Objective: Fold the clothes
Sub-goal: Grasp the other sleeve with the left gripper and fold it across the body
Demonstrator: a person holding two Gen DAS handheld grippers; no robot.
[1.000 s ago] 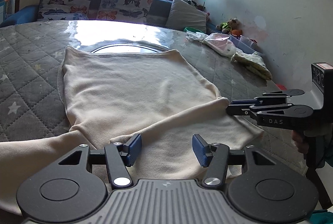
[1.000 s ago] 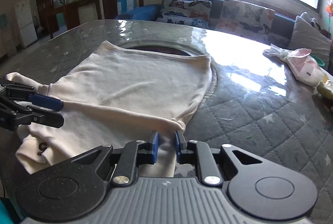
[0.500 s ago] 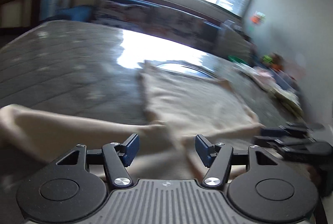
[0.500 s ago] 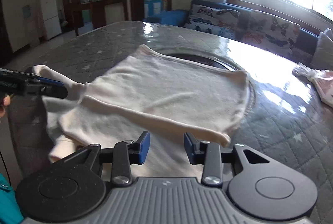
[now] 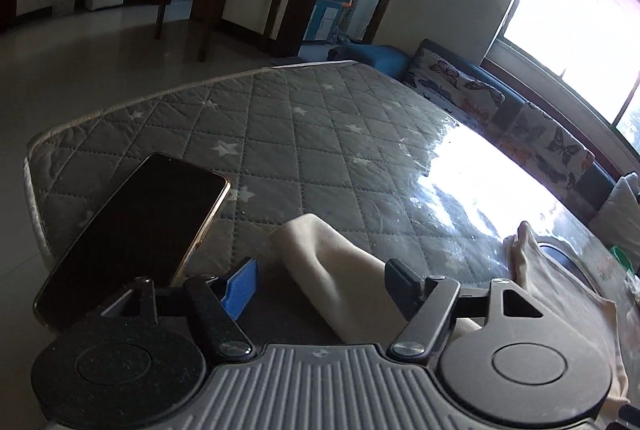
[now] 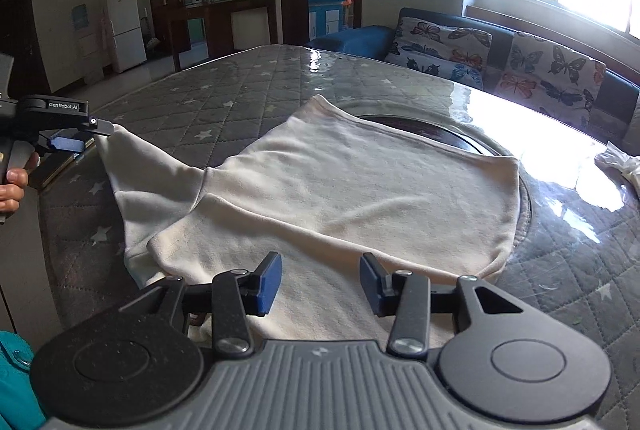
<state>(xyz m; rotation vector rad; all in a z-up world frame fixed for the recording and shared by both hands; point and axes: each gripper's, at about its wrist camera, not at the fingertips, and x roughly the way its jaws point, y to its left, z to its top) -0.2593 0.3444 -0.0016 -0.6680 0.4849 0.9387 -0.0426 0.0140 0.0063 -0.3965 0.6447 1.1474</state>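
"genrobot.ai" marks left gripper (image 6: pixel 86 136), released beside sleeve (image 6: pixel 132 166); right gripper (image 6: pixel 318 280) released above shirt (image 6: pixel 352 186).

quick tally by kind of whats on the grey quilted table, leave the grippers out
cream garment: 1
black phone: 1
white crumpled bag at the far right edge: 1
total: 3, on the table
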